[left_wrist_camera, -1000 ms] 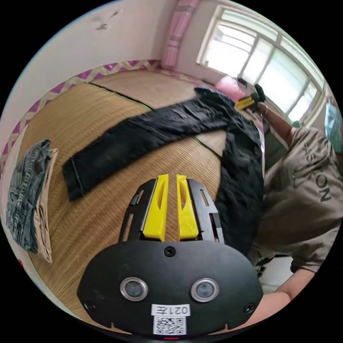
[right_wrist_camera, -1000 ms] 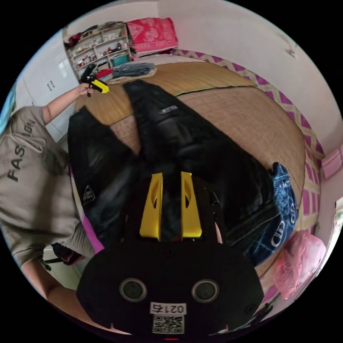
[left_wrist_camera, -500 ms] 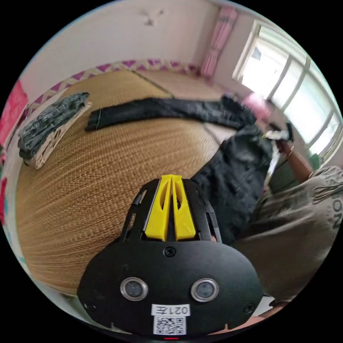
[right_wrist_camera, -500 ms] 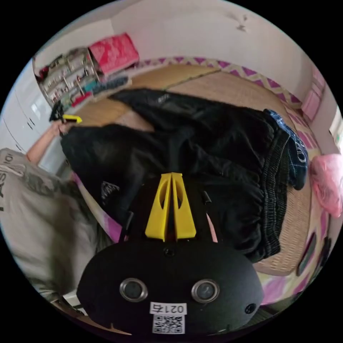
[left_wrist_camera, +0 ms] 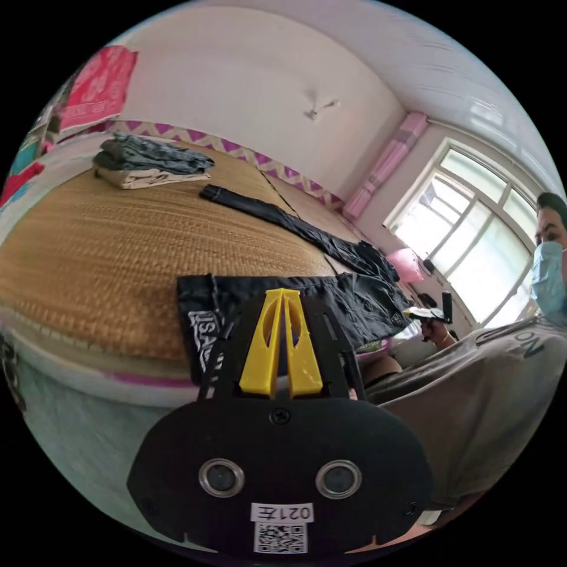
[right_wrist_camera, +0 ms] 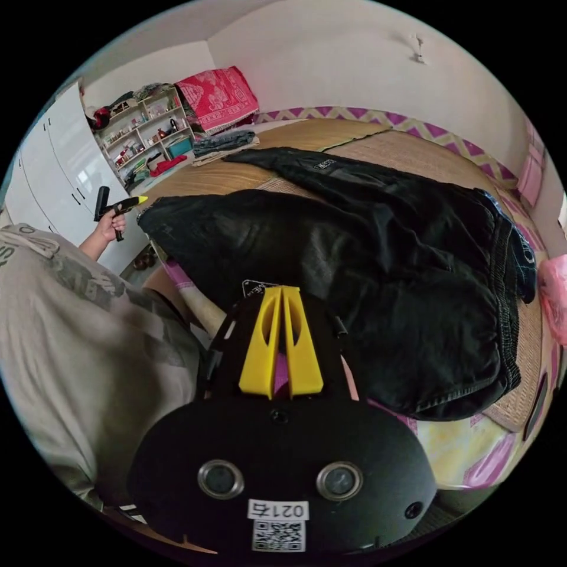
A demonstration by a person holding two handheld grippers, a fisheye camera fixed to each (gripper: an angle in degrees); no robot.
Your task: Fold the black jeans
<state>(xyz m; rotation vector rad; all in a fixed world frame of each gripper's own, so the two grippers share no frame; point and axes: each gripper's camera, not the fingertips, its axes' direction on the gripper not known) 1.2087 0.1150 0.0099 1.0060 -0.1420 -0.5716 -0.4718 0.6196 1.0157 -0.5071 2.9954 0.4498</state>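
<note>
The black jeans [right_wrist_camera: 366, 260] lie spread on the straw mat [left_wrist_camera: 88, 236]. One leg stretches far across the mat [left_wrist_camera: 283, 215]; the other lies along the near edge, its hem [left_wrist_camera: 201, 313] just behind my left gripper [left_wrist_camera: 282, 293]. That gripper's yellow jaws are shut with nothing between them. A hand also holds it by the same hem in the right gripper view [right_wrist_camera: 121, 207]. My right gripper [right_wrist_camera: 282, 290] is shut too, empty, hovering over the jeans' near edge. In the left gripper view it shows beside the waist end [left_wrist_camera: 426, 313].
A stack of folded clothes [left_wrist_camera: 147, 162] sits at the mat's far side. A blue garment [right_wrist_camera: 522, 254] and a pink bag [right_wrist_camera: 555, 295] lie beyond the waistband. Shelves [right_wrist_camera: 147, 130] and white cabinets [right_wrist_camera: 53, 171] stand left. The person's beige shirt [right_wrist_camera: 77, 331] is close by.
Both grippers' jaws, slightly apart a second ago, have closed. The right one let go of the jeans, which now lie flat. Both hands pulled back to the bed's edge.
</note>
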